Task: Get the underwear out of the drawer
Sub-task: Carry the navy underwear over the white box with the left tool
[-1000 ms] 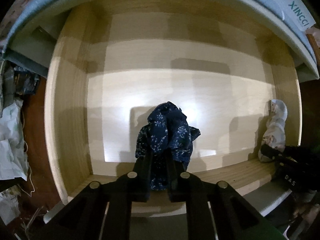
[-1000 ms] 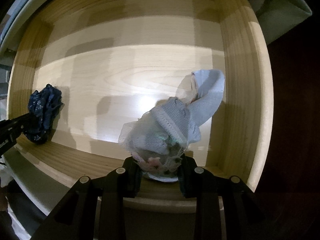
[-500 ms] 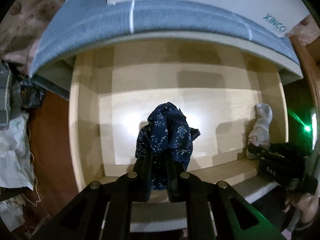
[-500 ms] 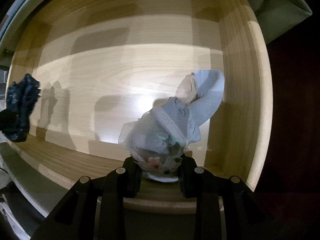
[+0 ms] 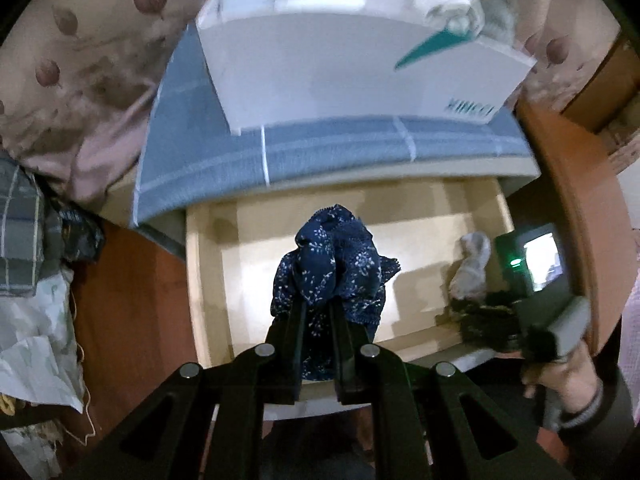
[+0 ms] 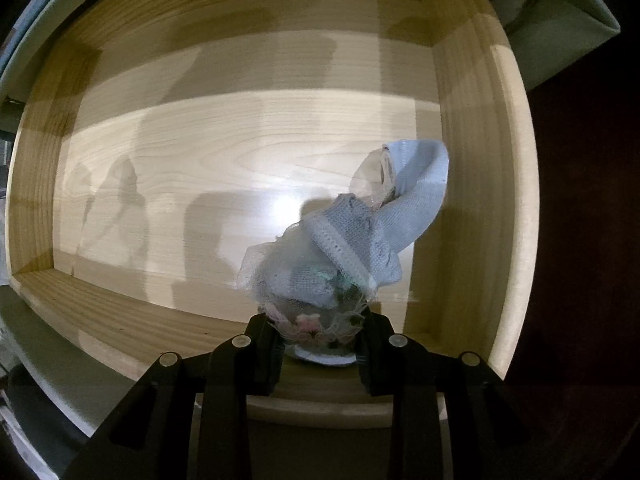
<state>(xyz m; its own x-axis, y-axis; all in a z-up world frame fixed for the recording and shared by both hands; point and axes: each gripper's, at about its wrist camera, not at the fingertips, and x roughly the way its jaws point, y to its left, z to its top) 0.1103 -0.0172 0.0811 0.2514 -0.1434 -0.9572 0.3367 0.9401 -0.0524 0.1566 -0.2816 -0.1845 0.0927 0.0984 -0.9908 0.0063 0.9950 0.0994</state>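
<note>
My left gripper (image 5: 318, 312) is shut on navy floral underwear (image 5: 332, 264) and holds it high above the open wooden drawer (image 5: 208, 280). My right gripper (image 6: 318, 334) is shut on pale blue and white underwear (image 6: 352, 240), low over the drawer's (image 6: 480, 200) front right corner. The right gripper (image 5: 476, 312) with its pale garment (image 5: 472, 268) also shows in the left wrist view at the drawer's right side.
A white box (image 5: 360, 64) stands on the blue-covered top (image 5: 320, 156) above the drawer, with pale cloths (image 5: 460, 0) on its far right corner. Clothes and bags (image 5: 36, 280) pile at the left. A red-brown panel (image 5: 132, 300) flanks the drawer.
My left gripper has lifted the navy underwear up and back out of the drawer; it has left the right wrist view. The right gripper has stayed in place.
</note>
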